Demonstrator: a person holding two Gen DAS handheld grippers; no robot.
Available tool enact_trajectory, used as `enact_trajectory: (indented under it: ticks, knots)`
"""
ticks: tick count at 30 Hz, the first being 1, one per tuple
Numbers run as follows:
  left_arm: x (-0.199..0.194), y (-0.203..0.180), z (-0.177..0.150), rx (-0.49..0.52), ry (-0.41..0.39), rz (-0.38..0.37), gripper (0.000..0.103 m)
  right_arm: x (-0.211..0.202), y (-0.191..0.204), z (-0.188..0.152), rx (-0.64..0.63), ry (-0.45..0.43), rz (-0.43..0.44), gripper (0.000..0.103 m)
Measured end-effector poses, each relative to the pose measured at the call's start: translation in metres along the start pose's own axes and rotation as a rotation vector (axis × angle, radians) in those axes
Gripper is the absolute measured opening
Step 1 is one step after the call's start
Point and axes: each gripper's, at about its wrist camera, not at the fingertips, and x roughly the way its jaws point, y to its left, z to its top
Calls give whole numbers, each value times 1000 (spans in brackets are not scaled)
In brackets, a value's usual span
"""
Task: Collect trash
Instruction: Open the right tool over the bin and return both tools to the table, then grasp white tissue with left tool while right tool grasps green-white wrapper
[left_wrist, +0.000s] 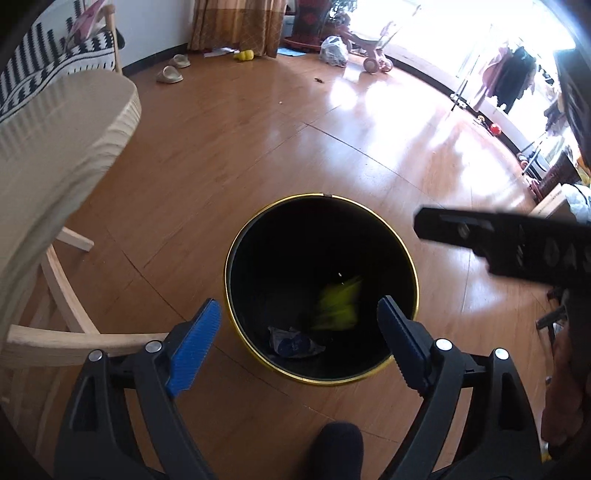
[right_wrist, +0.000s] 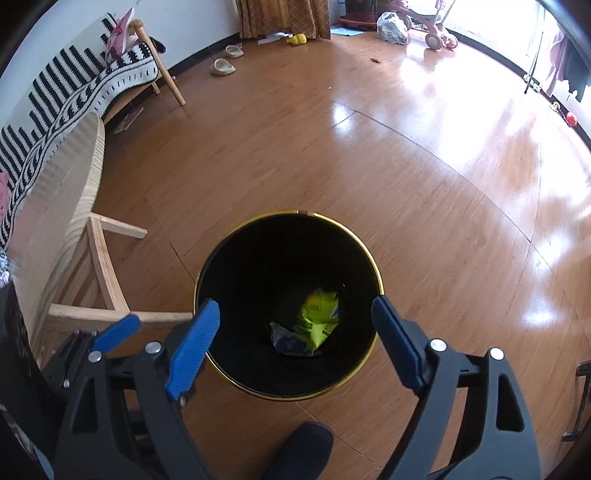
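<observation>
Above black bin (right_wrist: 236, 258): left tongs (left_wrist: 299, 319) and right tongs (right_wrist: 295, 317) spread empty; green wrapper (right_wrist: 319, 317) inside.

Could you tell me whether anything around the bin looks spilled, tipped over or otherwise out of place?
Nothing stands out near the bin: it stands upright, with the green wrapper and a crumpled white-and-blue wrapper inside. Farther off, a small dark scrap lies loose on the floor.
</observation>
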Motion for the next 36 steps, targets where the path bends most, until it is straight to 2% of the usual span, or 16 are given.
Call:
enact_trajectory:
  ticks: [6,12,15,20,28,31,36]
  knots:
    - [-47,3,-5,8,-39,-30,91,-37,24,3,-28,-85,11,86]
    - [-125,38,-18,-14,-144,22,95,-86,88,6,-75,-195,119,91]
    - [-167,79,-31,-53,-186,116,96,-91,137,7,-131,-191,182,91]
    - [-239,180,-72,-213,-235,274,96,-89,239,-3,-252,-154,286,91]
    - [-343,352,-173,-527,-284,547,96,-84,398,-58,-463,-69,421,91]
    - [-360,404,-211,-640,-274,605,96,-80,442,-81,-545,-51,434,91]
    - [-357,469,-239,-731,-242,631,96,-70,490,-104,-621,-41,427,91]
